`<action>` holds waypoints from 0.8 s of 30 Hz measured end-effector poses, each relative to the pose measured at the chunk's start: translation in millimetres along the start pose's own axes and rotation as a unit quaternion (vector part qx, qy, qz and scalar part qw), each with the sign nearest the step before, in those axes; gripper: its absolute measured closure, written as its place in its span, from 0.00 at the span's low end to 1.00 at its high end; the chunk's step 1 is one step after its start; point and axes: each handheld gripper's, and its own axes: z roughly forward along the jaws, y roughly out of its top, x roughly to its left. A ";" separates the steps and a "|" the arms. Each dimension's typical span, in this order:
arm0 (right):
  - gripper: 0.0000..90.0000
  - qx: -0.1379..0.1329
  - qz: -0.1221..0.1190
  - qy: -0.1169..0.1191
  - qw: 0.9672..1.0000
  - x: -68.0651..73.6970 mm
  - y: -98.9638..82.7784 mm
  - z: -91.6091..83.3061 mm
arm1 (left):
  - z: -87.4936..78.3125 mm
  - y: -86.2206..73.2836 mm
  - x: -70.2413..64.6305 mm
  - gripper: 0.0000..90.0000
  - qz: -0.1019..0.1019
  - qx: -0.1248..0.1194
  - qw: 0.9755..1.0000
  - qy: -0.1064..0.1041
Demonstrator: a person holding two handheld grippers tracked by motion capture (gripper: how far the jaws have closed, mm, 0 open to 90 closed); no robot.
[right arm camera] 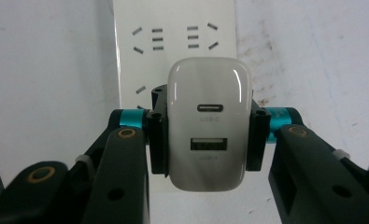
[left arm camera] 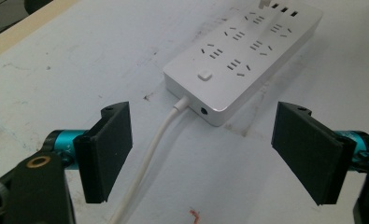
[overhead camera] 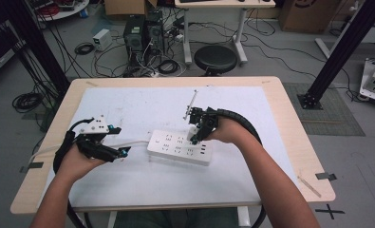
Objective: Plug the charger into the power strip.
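Right gripper [right arm camera: 205, 135]: I pinch the white charger [right arm camera: 206, 123] by its two flat sides, just above the power strip [right arm camera: 173, 28].
Left gripper [left arm camera: 210, 154]: my jaws are spread wide, the strip's cord [left arm camera: 149, 154] lying between them.
Handling: I judge the charger light, rigid and glossy, so slippery.
Room: bare table [overhead camera: 137, 102] all round, edges well apart.
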 end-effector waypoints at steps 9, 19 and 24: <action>0.70 0.028 -0.012 0.013 0.999 -5.3 7.8 9.5 | 2.9 -2.2 1.3 0.23 -0.002 -0.004 1.000 -0.005; 0.70 0.039 -0.015 0.019 0.999 -8.1 11.3 16.0 | 0.9 -6.2 4.6 0.23 -0.002 -0.002 1.000 -0.003; 0.70 0.049 -0.028 0.016 0.998 -6.2 14.8 18.8 | 1.2 -5.7 5.3 0.23 -0.003 -0.004 1.000 -0.003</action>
